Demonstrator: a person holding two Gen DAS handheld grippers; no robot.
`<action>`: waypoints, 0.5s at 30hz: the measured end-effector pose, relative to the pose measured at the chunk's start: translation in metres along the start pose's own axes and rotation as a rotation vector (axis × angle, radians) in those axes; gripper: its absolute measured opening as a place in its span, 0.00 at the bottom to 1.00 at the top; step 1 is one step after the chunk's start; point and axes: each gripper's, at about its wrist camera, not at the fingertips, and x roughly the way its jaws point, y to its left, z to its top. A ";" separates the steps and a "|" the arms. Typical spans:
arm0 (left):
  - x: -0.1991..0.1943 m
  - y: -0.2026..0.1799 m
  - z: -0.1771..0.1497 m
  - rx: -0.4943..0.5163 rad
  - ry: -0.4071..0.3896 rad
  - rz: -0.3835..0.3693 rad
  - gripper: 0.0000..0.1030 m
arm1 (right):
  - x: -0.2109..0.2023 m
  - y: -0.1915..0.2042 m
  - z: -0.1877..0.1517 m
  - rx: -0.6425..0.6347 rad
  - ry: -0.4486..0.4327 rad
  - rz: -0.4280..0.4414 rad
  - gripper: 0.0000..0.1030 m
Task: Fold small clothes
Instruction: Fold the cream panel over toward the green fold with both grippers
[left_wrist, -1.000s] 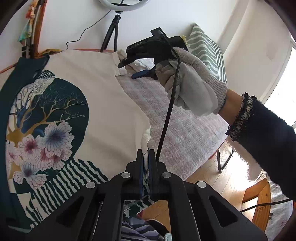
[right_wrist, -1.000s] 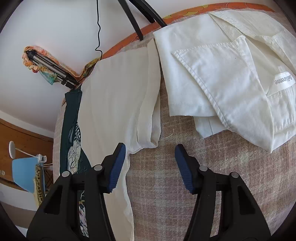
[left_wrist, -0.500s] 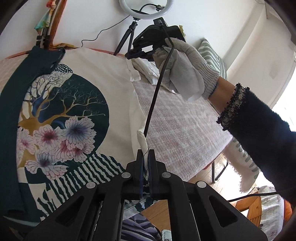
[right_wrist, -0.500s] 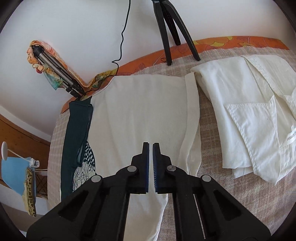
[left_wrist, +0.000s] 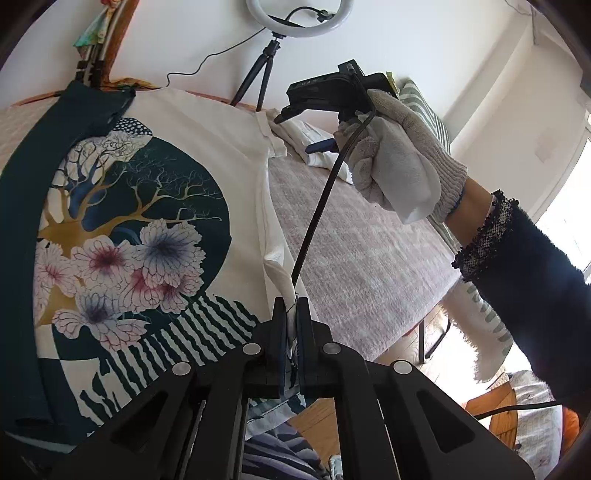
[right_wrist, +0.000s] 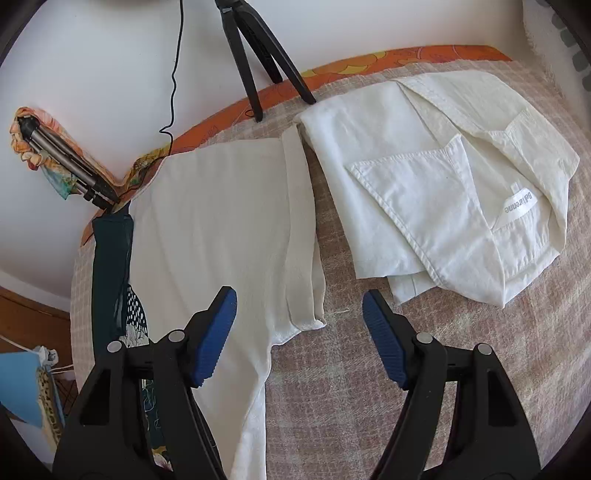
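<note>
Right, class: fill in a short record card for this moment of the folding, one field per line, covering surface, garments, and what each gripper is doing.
surface: checked blanket
garment in work: printed T-shirt, spread flat, flower-and-tree print facing up
second garment: white shirt, folded, lying apart beside the T-shirt
left gripper: shut on the T-shirt's side edge
right gripper: jaws opening, nothing pinched, above the T-shirt's sleeve
background: ring light on tripod

T-shirt (left_wrist: 236, 177) lower hem behind gripper
</note>
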 end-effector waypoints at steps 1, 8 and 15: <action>0.001 -0.001 0.000 0.002 0.003 0.000 0.03 | 0.005 -0.007 0.001 0.031 0.011 0.018 0.69; -0.001 -0.004 -0.001 -0.001 -0.003 0.012 0.03 | 0.034 0.001 0.011 0.059 0.049 0.082 0.21; -0.013 0.006 -0.003 -0.034 -0.025 0.016 0.03 | 0.017 0.059 0.018 -0.071 -0.027 0.014 0.04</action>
